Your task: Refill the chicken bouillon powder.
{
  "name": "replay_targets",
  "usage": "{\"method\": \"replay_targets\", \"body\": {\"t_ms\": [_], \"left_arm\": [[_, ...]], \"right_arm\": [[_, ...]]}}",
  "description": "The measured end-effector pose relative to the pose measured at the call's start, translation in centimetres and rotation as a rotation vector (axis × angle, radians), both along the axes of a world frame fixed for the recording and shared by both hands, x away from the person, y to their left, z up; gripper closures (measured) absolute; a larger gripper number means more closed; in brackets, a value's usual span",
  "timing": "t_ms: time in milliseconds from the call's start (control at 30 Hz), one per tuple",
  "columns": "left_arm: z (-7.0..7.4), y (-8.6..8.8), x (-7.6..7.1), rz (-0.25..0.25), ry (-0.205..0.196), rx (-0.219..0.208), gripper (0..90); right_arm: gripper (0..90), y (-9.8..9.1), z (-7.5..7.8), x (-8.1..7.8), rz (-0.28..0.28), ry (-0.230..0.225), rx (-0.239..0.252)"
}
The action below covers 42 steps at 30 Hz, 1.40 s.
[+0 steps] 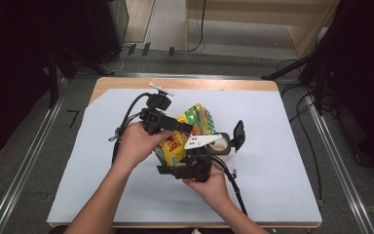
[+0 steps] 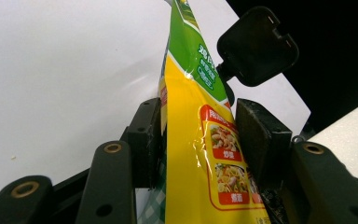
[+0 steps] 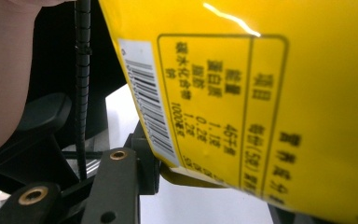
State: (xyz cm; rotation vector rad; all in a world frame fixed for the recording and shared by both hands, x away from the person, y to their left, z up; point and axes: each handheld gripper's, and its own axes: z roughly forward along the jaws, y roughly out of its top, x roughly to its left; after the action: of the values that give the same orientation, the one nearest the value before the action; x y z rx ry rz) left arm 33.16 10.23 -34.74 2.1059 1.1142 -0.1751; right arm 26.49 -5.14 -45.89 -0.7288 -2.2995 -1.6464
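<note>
Over the white tabletop (image 1: 272, 161), the left tool (image 2: 198, 140) pinched the yellow-green packet (image 2: 200, 154) upright while the right tool (image 1: 187, 168) clamped its lower end.

My left gripper (image 1: 177, 124) sits behind my right gripper (image 1: 187, 168) near the middle of the table (image 1: 282, 195), and the bag (image 1: 187, 129) stands between them. In my left gripper view the bag (image 2: 200, 154) rises between my two jaws, which press it from both sides. In my right gripper view the bag's lower part (image 3: 242, 102) lies across my jaws, with its bottom edge just above the left one. To the right of the bag a jar (image 1: 219, 144) lies on the table, its lid (image 1: 238, 135) open at its right.
</note>
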Motion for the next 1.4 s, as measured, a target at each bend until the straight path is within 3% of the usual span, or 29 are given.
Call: {"method": "replay_targets", "body": {"t_ms": [700,1033,1400], "left_arm": [[-0.1,-0.2,0.0,-0.002,0.001,0.006,54.2],[-0.1,-0.3,0.1,0.002,-0.021,-0.014,54.1],[-0.5,-1.2,0.3,-0.005,-0.035,0.000,54.1]], "right_arm": [[59.4,-0.1,-0.2,-0.1,-0.005,-0.002,-0.006],[59.4,-0.3,0.0,0.1,-0.010,-0.018,-0.018],[59.5,-0.9,-0.4,0.4,-0.026,-0.011,-0.021]]}}
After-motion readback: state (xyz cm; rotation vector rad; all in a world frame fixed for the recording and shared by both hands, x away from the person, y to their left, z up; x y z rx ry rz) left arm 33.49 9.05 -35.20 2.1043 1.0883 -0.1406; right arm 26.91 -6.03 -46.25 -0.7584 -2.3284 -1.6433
